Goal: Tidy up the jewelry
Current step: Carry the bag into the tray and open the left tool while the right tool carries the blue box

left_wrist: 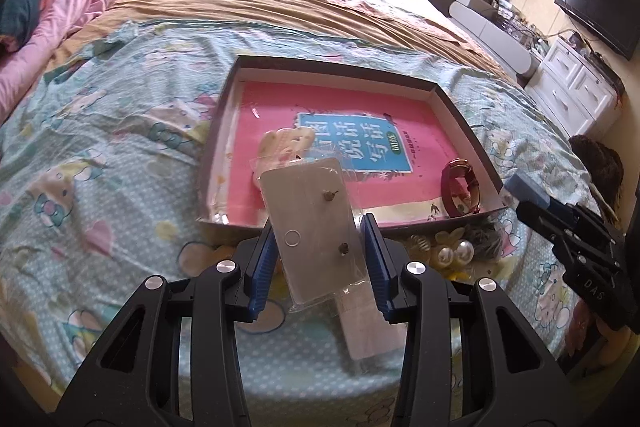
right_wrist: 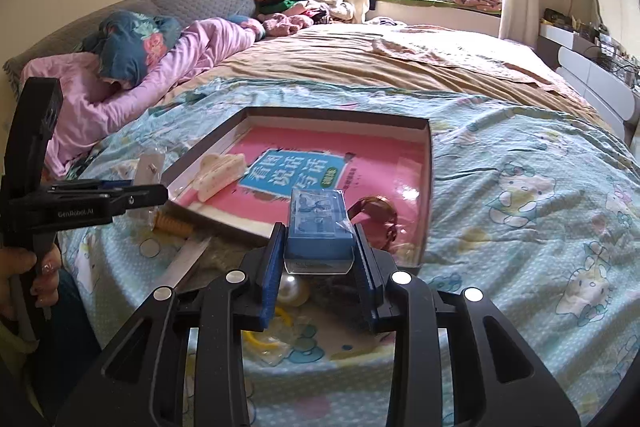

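My left gripper [left_wrist: 319,223] is shut on a silver earring card [left_wrist: 308,199] in a clear sleeve, held tilted just above the near rim of a dark shallow tray [left_wrist: 340,63]. A pink book lines the tray, which holds a cream hair claw [left_wrist: 286,143] and a red watch [left_wrist: 460,191]. My right gripper [right_wrist: 318,227] is shut on a small blue box [right_wrist: 318,215] in clear plastic, over the tray's near edge beside the watch [right_wrist: 376,211]. Pearl earrings [left_wrist: 456,253] lie on the sheet in front of the tray. In the right wrist view the left gripper [right_wrist: 160,193] comes in from the left.
The tray rests on a patterned blue bedsheet [right_wrist: 520,207]. Loose pieces lie near its front: a gold spiral [right_wrist: 172,223], a pearl [right_wrist: 292,289], a yellow ring [right_wrist: 264,339]. Pink bedding [right_wrist: 120,95] is at far left, a white dresser [left_wrist: 576,87] at right. A hand [right_wrist: 24,267] grips the left tool.
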A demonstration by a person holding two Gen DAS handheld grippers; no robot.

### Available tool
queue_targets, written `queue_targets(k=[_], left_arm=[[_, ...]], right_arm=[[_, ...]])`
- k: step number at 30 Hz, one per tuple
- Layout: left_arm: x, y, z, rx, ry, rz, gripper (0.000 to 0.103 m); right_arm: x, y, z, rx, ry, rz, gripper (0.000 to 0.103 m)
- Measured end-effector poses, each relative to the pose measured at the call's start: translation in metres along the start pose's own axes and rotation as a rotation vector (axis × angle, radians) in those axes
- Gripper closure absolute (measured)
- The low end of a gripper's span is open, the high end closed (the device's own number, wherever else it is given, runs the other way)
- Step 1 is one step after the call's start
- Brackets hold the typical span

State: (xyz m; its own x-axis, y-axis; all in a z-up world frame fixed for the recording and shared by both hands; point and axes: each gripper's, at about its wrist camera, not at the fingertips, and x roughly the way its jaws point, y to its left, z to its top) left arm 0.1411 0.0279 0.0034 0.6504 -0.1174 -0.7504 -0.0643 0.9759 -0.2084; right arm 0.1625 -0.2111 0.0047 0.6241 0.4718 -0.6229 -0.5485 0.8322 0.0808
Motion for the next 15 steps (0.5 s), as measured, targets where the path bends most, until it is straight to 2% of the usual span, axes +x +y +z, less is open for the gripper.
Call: queue_targets(k=[15], left_arm=[[0.046, -0.032, 0.027, 0.073, 0.070, -0.046, 0.070]], right_arm=[[0.007, -0.032, 0.008, 0.060, -0.018, -0.070, 0.072]])
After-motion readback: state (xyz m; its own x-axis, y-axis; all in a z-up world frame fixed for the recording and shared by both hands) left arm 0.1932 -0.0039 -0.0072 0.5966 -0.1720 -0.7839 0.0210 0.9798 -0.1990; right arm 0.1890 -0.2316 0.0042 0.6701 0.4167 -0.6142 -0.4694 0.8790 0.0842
